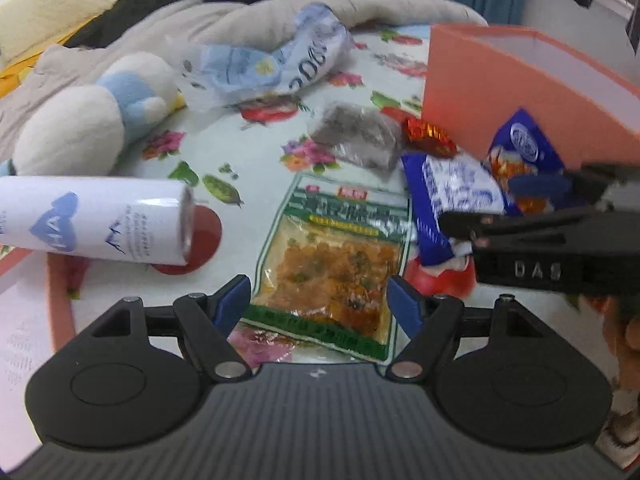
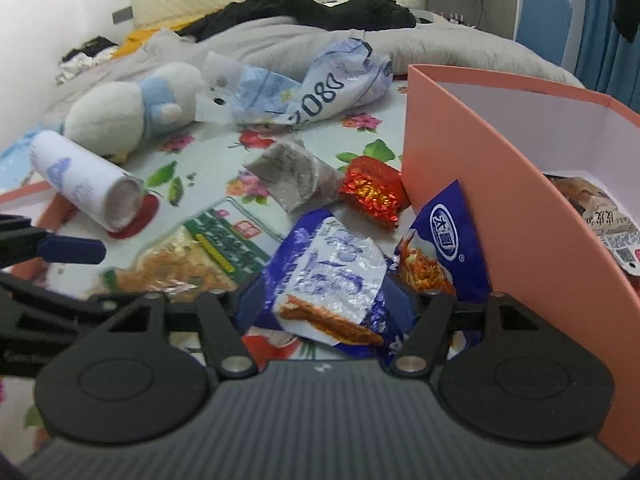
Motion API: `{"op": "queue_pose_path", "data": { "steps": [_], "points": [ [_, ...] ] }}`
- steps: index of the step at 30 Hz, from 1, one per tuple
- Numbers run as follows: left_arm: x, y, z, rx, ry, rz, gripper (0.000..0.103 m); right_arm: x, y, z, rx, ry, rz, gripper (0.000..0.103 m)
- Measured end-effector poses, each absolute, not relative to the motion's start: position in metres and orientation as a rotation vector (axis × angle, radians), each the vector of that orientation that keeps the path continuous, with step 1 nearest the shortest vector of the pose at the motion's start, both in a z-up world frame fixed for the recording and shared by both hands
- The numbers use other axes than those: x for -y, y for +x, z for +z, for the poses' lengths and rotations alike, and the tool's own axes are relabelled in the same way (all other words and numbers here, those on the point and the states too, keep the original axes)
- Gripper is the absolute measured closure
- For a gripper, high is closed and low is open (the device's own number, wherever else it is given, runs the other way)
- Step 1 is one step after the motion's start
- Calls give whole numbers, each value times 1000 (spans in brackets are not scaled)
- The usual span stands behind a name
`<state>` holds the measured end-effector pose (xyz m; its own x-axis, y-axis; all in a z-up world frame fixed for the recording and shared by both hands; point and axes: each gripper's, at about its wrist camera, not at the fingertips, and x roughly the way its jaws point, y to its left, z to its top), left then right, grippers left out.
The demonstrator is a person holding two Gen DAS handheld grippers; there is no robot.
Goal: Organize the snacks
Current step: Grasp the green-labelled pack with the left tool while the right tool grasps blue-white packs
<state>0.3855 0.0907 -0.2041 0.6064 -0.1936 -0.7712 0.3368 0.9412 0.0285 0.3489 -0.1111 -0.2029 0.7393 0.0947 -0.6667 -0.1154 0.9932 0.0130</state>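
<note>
1. My left gripper (image 1: 318,300) is spread wide over the green-edged snack packet (image 1: 332,268), its pads not pressing it.
2. My right gripper (image 2: 320,300) gapes around the blue-and-white snack bag (image 2: 332,276), not clamped.
3. The pink box (image 2: 480,184) stands at two o'clock, red candy (image 2: 372,192) at twelve.

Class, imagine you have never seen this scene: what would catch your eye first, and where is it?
The tall pink box on the right stands out, already holding a packet or two. Against its wall lies a heap of bright snacks: blue packets, a red foil one, and a green-edged pouch between the open left gripper fingers. To the left sit a white can and a plush toy.
</note>
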Motion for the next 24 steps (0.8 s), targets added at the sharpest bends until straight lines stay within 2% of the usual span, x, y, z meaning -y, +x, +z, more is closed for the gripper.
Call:
{"op": "queue_pose_path", "data": {
  "steps": [12,21,22,24],
  "points": [
    [-97,384,-221,-881,111,-300,26,110,360,-220,-800,-36,157,22],
    [-86,369,-212,-922,84,-255,33,115,355,-211,-841,-23,208,26],
    [-86,364,-212,-924,78,-248,33,116,351,-209,-838,-18,212,33],
    [-88,354,-211,-936,52,-220,33,117,344,-206,-841,-15,220,35]
  ]
}}
